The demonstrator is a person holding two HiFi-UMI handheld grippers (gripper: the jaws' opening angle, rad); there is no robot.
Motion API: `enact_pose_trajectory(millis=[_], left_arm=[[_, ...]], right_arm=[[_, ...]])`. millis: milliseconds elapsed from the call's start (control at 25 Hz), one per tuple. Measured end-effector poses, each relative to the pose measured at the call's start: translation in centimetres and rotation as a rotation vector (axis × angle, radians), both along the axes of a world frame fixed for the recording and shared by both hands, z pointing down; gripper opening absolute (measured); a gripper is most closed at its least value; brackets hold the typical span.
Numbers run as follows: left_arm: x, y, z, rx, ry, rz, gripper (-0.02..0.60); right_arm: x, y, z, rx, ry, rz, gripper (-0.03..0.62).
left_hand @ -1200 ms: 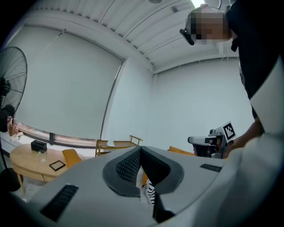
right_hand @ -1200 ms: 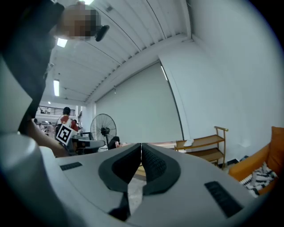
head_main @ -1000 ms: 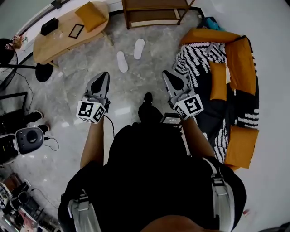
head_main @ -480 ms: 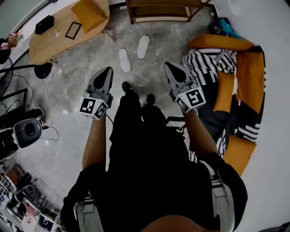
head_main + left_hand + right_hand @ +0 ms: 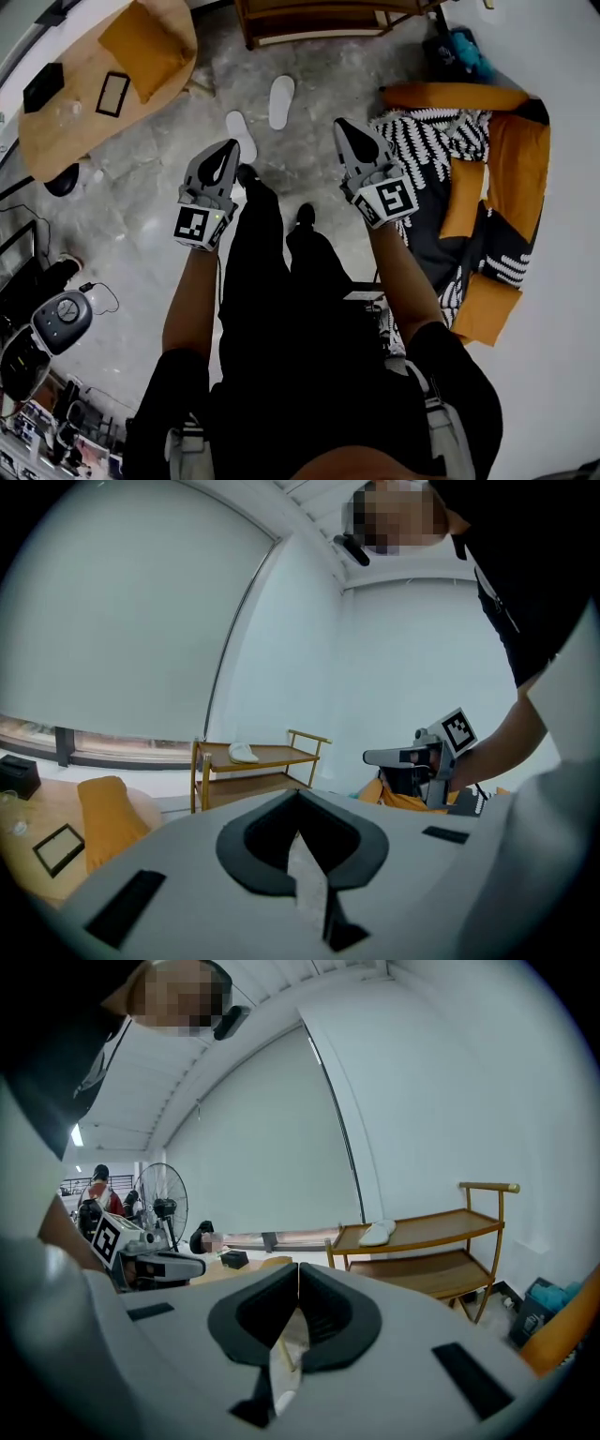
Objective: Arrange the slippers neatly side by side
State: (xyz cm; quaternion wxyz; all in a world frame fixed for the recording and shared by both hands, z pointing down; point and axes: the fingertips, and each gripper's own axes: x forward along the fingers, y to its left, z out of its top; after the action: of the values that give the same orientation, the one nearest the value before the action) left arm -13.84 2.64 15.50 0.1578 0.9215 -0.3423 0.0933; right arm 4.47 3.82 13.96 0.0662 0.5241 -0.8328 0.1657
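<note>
While the person stands on the grey floor (image 5: 141, 216), the head view shows both slippers lying ahead of them, on the near side of the wooden shelf (image 5: 309, 23). The left slipper (image 5: 241, 134) sits a bit nearer and the right slipper (image 5: 280, 101) a bit farther. They're close but not touching, and angled apart rather than lined up. The left gripper (image 5: 230, 146) is up in the air with its tip over the near end of the left slipper in the picture, and the right gripper (image 5: 341, 125) is off to the right, near the striped blanket (image 5: 422, 141) on the orange sofa (image 5: 506, 141). A wooden table (image 5: 66, 122) with a yellow cushion (image 5: 141, 37) is far left.

In the left gripper view, the left gripper (image 5: 300, 794) is closed all the way, pads together, nothing in it. Past it there's the shelf (image 5: 258, 761) with a white thing (image 5: 244, 753) on top, and the other gripper (image 5: 394, 757) to the right.

The right gripper view is the same deal: the right gripper (image 5: 298, 1267) is squeezed closed and empty. The shelf (image 5: 422, 1241) with that white thing (image 5: 378, 1233) is far right, and a fan (image 5: 164, 1208) is on the left.
</note>
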Motion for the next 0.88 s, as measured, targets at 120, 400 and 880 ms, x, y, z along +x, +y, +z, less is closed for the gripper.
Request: enact_pose_trajectory(millis=[120, 400, 880], left_arm=[[1.2, -2.5, 3.0, -0.015, -0.005, 0.014, 0.015], [4.3, -6.4, 12.7, -0.068, -0.054, -0.008, 0.015], [9.5, -7.8, 31.7, -0.117, -0.197, -0.149, 0.017]], right_arm=[[-0.1, -2.8, 2.8, -0.019, 0.018, -0.012, 0.031], [3.0, -7.1, 12.7, -0.099, 0.02, -0.024, 0.031], [8.6, -9.4, 30.6, -0.228, 0.037, -0.111, 0.031]])
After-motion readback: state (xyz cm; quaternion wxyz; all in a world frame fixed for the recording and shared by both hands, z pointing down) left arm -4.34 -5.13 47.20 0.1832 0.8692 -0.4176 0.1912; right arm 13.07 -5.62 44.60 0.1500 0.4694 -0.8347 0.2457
